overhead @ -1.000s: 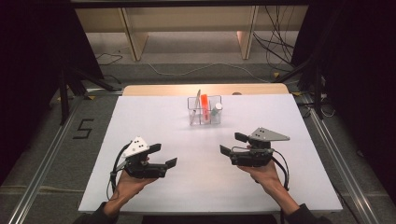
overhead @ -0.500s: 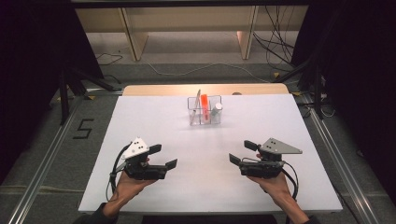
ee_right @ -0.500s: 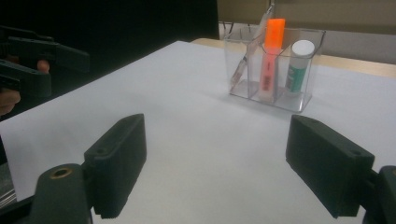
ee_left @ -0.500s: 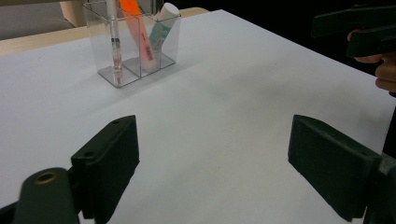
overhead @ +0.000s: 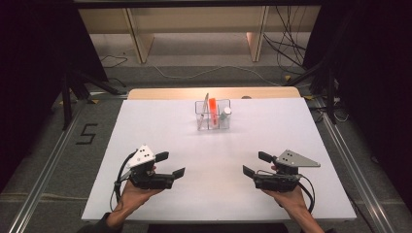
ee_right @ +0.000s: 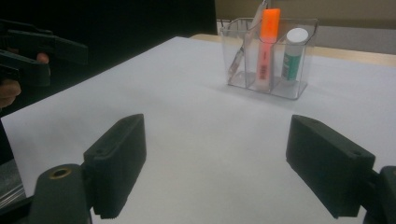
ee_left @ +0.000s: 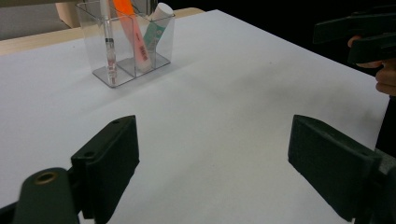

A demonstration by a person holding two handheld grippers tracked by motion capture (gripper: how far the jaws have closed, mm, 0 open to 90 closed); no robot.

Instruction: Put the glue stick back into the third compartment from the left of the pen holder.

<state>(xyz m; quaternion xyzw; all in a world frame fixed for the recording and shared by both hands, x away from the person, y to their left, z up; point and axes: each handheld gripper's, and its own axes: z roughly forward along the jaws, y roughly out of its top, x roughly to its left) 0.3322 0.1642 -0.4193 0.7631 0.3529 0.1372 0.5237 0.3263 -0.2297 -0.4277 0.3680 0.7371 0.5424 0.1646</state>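
1. Holder stands at 12 o'clock on the surface, well apart from both claws.
2. Left claw and right claw: jaws spread, empty.
3. Marker, pen, tube: probably light, stiff, slippery; pinch the upper ends above the rim.

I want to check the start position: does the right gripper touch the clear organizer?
Apart. The high view shows the right gripper near the table's front edge, with bare white table between it and the clear organizer; its jaws stand open.
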